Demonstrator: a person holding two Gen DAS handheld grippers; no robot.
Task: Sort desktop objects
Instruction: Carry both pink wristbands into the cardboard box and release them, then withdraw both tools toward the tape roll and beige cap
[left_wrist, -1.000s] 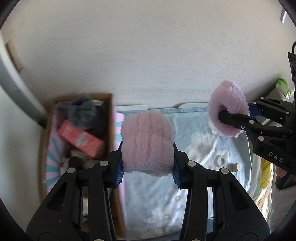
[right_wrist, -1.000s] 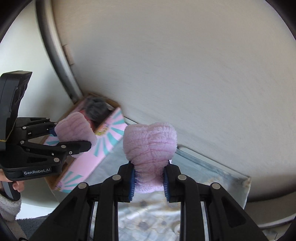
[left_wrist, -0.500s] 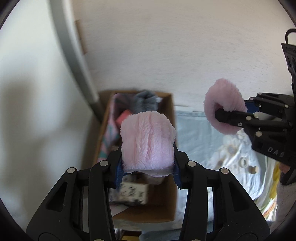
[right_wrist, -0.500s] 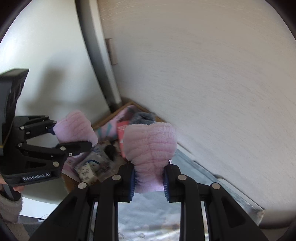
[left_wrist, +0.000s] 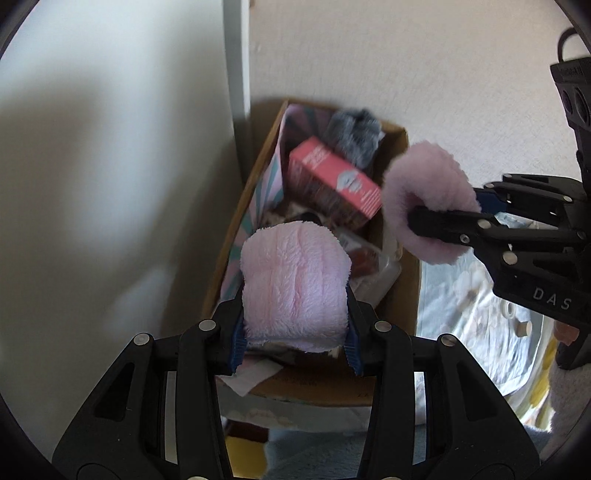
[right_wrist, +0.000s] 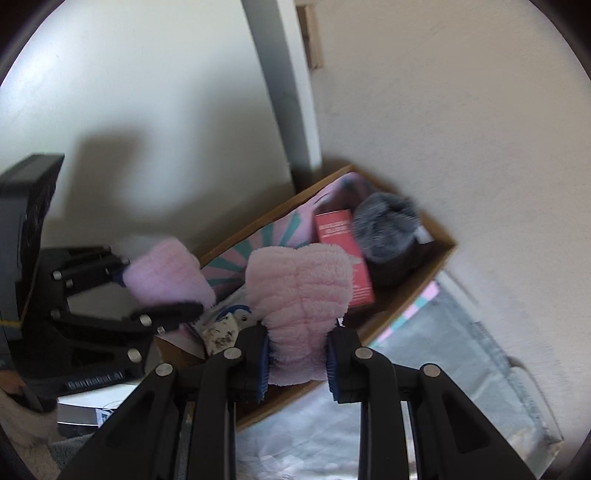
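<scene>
Pinching one end each of a pink fluffy band, the left tongs (left_wrist: 293, 317) and right tongs (right_wrist: 298, 356) hold it above the cardboard box (left_wrist: 400, 291). The pink fluffy band (left_wrist: 295, 284) looks light, soft and squashy; its plush may slip, so the bunched ends seem the surest hold. Inside the box lie a pink carton (left_wrist: 334, 182) and grey fluffy thing (left_wrist: 354, 136).

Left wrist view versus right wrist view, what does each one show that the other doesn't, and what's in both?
Only the left wrist view shows small wooden spools on the floral cloth. Only the right wrist view shows a wall plate high on the wall. Both show the cardboard box with its pink carton and grey fluffy item, and each gripper, left and right, clamped on a pink fluffy piece.
</scene>
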